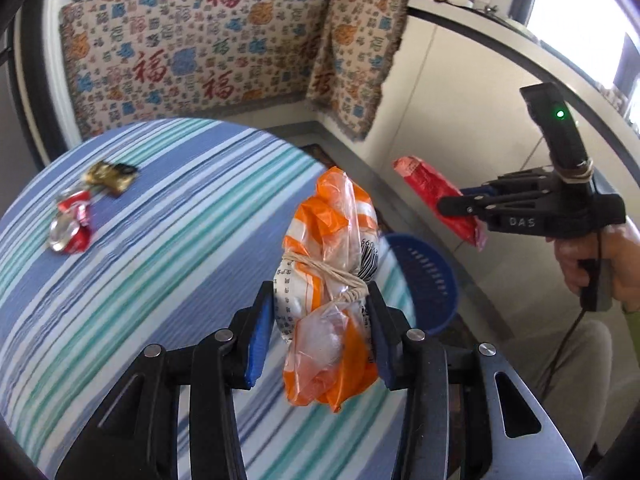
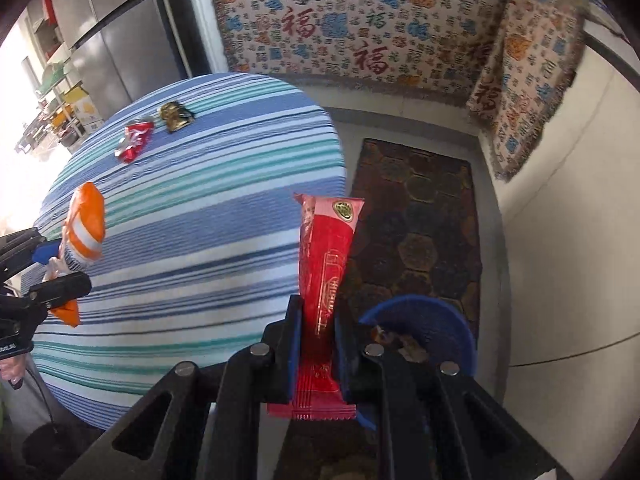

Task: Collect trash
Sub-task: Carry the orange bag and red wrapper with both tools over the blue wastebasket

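Now, step in hand: both tools carry a piece of trash off the tabletop [image 1: 168, 216] toward the blue basket [image 2: 448, 316] on the floor.
Left tool [image 1: 320, 320]: clenched on an orange bag [image 1: 332, 280] tied with string; the pads press its sides, and the bag hangs clear of the striped cloth.
Right tool [image 2: 316, 344]: clenched on a flat red wrapper [image 2: 326, 264], gripped low, with most of its length standing up past the pads.
Basket: sits just beyond the tabletop edge, beside a dark mat [image 2: 420, 216]; some scraps already lie inside.
Doing it well: bring each tool over the basket's mouth before letting go, since light film can drift off to the side.
Order: probably drop one piece at a time, so the tools do not crowd each other over the small rim.
Risk: the wrapper is thin and may cling to a pad; a wide release and a slight tilt should free it.
Remaining: a crushed can [image 1: 72, 224] and a gold wrapper [image 1: 110, 176] lie together on the tabletop's far side.
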Demonstrator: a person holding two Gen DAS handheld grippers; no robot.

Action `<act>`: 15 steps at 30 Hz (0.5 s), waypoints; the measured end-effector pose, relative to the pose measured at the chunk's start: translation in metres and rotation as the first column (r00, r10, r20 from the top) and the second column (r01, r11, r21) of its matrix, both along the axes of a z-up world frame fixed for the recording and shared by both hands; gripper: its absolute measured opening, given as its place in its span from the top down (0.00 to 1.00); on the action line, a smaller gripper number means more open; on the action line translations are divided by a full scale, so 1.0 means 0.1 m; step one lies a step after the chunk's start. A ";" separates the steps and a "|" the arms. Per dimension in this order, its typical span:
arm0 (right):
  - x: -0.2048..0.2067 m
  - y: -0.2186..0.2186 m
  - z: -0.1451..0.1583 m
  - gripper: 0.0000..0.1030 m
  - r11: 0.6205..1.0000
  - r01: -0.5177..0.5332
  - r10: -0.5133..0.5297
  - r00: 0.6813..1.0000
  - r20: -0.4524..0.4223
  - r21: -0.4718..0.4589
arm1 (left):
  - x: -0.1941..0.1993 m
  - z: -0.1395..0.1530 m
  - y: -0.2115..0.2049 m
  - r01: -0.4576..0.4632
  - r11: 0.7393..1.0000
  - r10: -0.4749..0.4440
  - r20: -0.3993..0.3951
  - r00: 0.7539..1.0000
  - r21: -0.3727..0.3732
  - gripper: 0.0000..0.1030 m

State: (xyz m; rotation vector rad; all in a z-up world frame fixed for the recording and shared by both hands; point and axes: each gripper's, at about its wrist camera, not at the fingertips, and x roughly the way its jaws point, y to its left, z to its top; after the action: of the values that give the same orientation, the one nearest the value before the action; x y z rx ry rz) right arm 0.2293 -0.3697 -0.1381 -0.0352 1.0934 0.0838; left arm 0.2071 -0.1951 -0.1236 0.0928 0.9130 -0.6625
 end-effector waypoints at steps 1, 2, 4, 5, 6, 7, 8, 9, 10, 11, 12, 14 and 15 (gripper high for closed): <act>-0.03 -0.15 -0.03 0.86 1.000 0.026 -0.026 1.000 -0.002 0.002 | -0.02 0.01 -0.18 0.018 1.000 -0.018 -0.003 1.000 -0.016 0.57; -0.04 -0.29 -0.07 0.86 0.999 0.051 -0.051 0.999 -0.004 0.006 | -0.03 0.02 -0.34 0.032 0.999 -0.032 -0.005 0.999 -0.029 0.57; -0.07 -0.51 -0.16 0.86 0.995 0.099 -0.099 0.995 -0.003 0.006 | -0.03 -0.01 -0.66 0.052 0.998 -0.052 -0.010 0.999 -0.035 0.57; -0.10 -0.59 -0.21 0.86 0.993 0.120 -0.120 0.993 -0.002 0.009 | -0.03 -0.04 -0.81 0.060 0.998 -0.061 -0.017 0.998 -0.036 0.57; -0.11 -0.68 -0.27 0.86 0.990 0.139 -0.139 0.990 -0.003 0.016 | -0.02 -0.08 -0.95 0.069 0.997 -0.070 -0.023 0.997 -0.037 0.57; -0.12 -0.76 -0.33 0.86 0.988 0.155 -0.155 0.988 -0.006 0.023 | -0.02 -0.12 -1.10 0.077 0.996 -0.078 -0.027 0.997 -0.035 0.57; -0.12 -0.84 -0.39 0.86 0.985 0.169 -0.169 0.986 -0.008 0.026 | -0.01 -0.17 -1.19 0.082 0.996 -0.083 -0.030 0.996 -0.031 0.57; -0.14 -0.91 -0.46 0.86 0.983 0.182 -0.182 0.983 -0.009 0.032 | -0.01 -0.23 -1.31 0.085 0.996 -0.086 -0.037 0.996 -0.027 0.57; -0.14 -0.99 -0.53 0.86 0.980 0.196 -0.196 0.981 -0.010 0.042 | -0.01 -0.29 -1.40 0.088 0.996 -0.089 -0.049 0.995 -0.025 0.57; -0.16 -1.07 -0.59 0.86 0.976 0.212 -0.212 0.977 -0.012 0.054 | 0.00 -0.35 -1.48 0.089 0.996 -0.091 -0.063 0.994 -0.024 0.57; -0.18 -1.15 -0.65 0.86 0.972 0.227 -0.227 0.974 -0.012 0.062 | 0.01 -0.42 -1.56 0.090 0.996 -0.091 -0.073 0.993 -0.019 0.57; -0.21 -1.29 -0.77 0.86 0.965 0.251 -0.251 0.968 -0.008 0.080 | 0.05 -0.56 -1.68 0.091 0.996 -0.091 -0.085 0.992 -0.006 0.57; -0.25 -1.37 -0.82 0.86 0.960 0.262 -0.263 0.965 -0.007 0.096 | 0.07 -0.64 -1.73 0.092 0.996 -0.092 -0.093 0.991 0.000 0.57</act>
State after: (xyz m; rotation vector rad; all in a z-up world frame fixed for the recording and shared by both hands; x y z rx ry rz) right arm 0.2046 -0.5067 -0.2206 0.1960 1.0779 -0.1031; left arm 0.2141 -0.3684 -0.1872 0.1088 1.0045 -0.7560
